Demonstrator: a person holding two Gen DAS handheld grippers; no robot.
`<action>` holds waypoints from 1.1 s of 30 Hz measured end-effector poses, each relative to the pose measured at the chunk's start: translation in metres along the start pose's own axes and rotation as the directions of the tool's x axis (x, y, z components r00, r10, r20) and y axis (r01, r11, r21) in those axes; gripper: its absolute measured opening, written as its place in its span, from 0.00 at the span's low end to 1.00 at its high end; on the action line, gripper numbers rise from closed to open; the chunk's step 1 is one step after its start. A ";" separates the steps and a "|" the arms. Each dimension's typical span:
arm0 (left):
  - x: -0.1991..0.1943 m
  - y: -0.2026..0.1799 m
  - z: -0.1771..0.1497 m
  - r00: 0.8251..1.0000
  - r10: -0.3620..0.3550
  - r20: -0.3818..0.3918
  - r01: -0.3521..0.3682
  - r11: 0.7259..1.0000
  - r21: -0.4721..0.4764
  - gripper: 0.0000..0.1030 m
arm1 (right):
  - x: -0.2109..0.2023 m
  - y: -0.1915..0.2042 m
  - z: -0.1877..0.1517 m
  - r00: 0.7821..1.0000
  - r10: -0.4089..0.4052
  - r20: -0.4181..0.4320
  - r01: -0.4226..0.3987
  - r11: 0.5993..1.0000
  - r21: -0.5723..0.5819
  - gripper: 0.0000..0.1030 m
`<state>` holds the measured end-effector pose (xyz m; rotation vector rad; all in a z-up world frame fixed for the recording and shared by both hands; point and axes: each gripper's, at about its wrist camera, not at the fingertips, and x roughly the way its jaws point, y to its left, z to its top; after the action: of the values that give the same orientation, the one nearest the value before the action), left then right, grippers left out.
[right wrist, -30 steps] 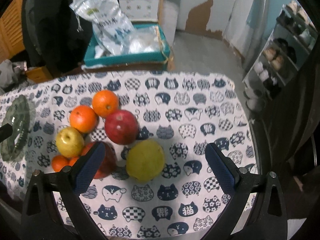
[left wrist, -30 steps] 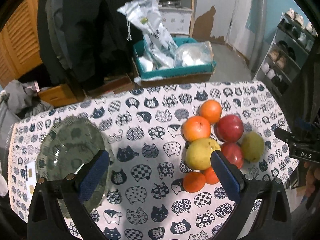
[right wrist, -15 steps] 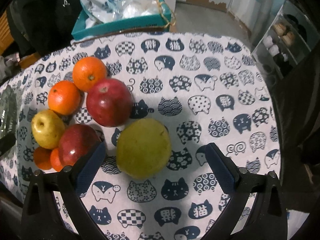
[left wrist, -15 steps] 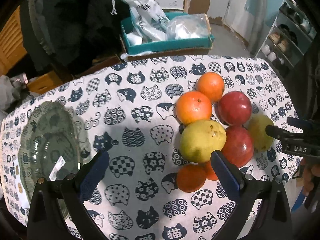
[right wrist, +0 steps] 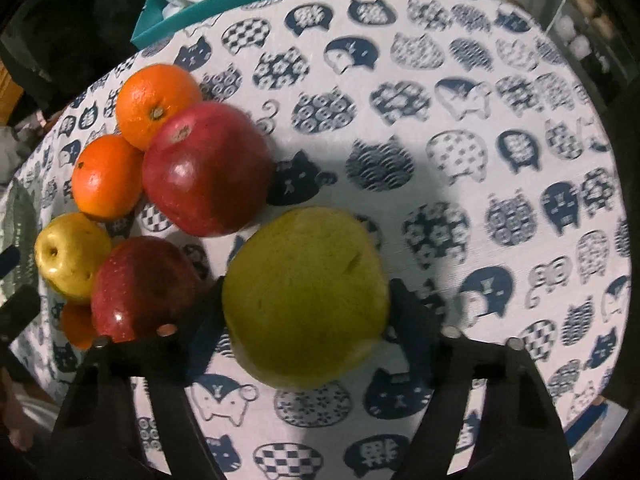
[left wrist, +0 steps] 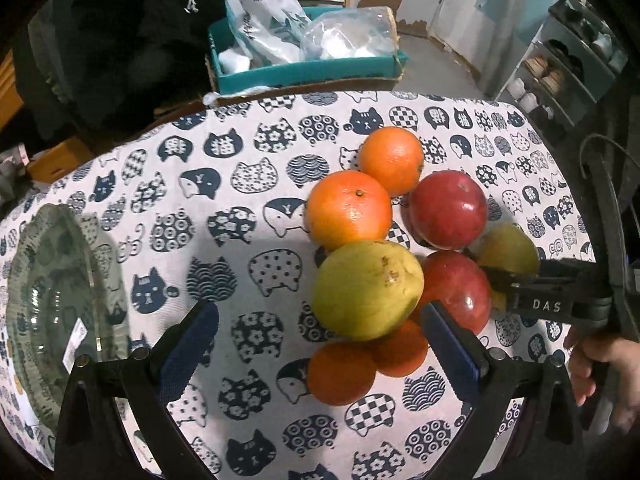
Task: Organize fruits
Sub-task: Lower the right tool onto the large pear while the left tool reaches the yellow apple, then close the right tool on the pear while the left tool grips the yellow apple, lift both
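A heap of fruit lies on the cat-print tablecloth (left wrist: 256, 184). It holds two large oranges (left wrist: 348, 210), two red apples (left wrist: 448, 210), a yellow pear (left wrist: 366, 290), small oranges (left wrist: 340, 372) and a green pear (right wrist: 304, 296). My right gripper (right wrist: 308, 300) points down over the green pear. Its jaws are closing and both fingers (right wrist: 404, 304) touch the pear's sides. My left gripper (left wrist: 318, 312) hangs open above the cloth, its right finger beside the yellow pear, nothing between its fingers. The right gripper's body (left wrist: 552, 300) shows at the heap's right side.
A glass plate (left wrist: 40, 300) sits at the table's left end. Behind the table stands a teal box (left wrist: 304, 68) with plastic bags. A shoe rack (left wrist: 568, 64) is at the far right. A hand (left wrist: 608, 368) holds the right gripper.
Both grippers came down toward the table. The right gripper's wide jaws closed in on the green pear. The left gripper stays open, now nearer the yellow pear.
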<state>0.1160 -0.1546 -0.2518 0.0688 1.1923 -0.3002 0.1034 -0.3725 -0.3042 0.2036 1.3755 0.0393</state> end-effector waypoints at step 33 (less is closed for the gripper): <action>0.035 -0.007 0.007 0.990 -0.137 -0.023 0.136 0.990 -0.038 0.72 | -0.039 0.014 0.012 0.978 -0.093 0.186 0.107 0.992 -0.067 0.68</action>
<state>0.1326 -0.1694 -0.2808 -0.0413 1.2297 -0.3987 0.1084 -0.3660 -0.2624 0.0718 1.1967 -0.0106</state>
